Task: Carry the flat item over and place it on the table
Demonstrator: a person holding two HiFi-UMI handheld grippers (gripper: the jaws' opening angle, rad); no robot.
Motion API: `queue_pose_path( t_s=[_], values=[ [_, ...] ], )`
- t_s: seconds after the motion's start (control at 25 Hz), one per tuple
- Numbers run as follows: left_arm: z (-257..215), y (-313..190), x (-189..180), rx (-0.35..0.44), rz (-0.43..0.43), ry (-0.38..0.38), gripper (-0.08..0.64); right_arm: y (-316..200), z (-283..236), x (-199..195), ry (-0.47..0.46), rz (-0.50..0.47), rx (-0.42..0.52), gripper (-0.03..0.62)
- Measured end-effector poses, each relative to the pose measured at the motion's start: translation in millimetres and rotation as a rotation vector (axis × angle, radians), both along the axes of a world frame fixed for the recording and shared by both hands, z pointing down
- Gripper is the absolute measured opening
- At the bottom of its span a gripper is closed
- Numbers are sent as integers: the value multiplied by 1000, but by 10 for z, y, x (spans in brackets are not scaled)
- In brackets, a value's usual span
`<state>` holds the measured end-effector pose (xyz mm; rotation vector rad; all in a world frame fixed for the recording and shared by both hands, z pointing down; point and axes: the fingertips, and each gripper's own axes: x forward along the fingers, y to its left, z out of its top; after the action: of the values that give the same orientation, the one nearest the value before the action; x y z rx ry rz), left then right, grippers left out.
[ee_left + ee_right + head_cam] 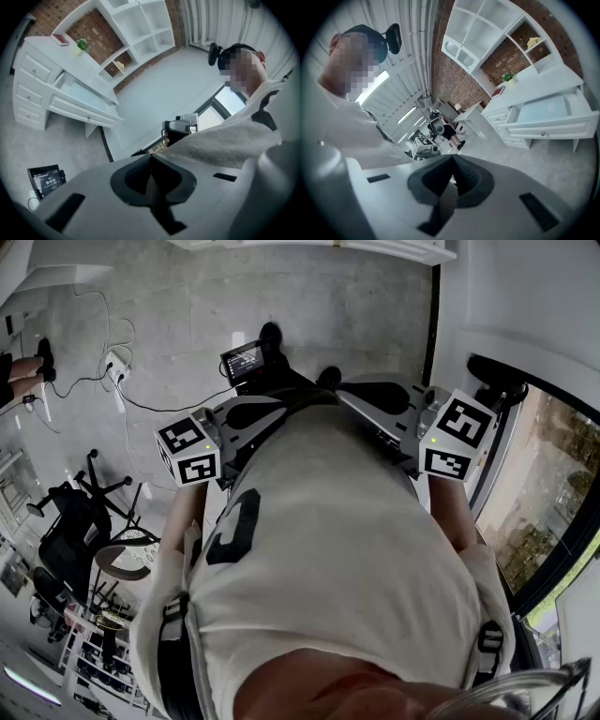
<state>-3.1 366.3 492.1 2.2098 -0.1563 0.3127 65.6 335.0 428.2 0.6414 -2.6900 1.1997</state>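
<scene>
Both clenched shut on nothing: left gripper (151, 161) and right gripper (452, 161), held close against the person's white shirt (337, 549). Far off, a white desk (33, 89) with an open drawer (82, 93). Hard to tell the flat item's place, maybe out of sight.

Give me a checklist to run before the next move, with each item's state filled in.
1. Left gripper empty: ok, jaws shut on nothing.
2. Right gripper empty: ok, jaws shut on nothing.
3. Flat item located: cannot tell; neither gripper holds it.
4. Desk in sight: ok, its drawer stands open.
5. Floor ahead free: not ok, a device lies on it.
</scene>
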Motion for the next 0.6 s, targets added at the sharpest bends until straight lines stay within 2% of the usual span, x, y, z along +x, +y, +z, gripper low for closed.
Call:
queue_pose_path(
  t_s=[0.24, 0.44, 0.6],
  values=[
    [-122, 256, 398, 76, -16, -41, 20, 391, 4, 373, -39, 18, -18, 11],
    [-111, 426, 442, 98, 26, -73, 20, 455, 44, 312, -48, 9, -27, 11],
    [-125, 438, 384, 114, 16, -81, 20, 445, -19, 253, -111, 1, -46, 11]
  ],
)
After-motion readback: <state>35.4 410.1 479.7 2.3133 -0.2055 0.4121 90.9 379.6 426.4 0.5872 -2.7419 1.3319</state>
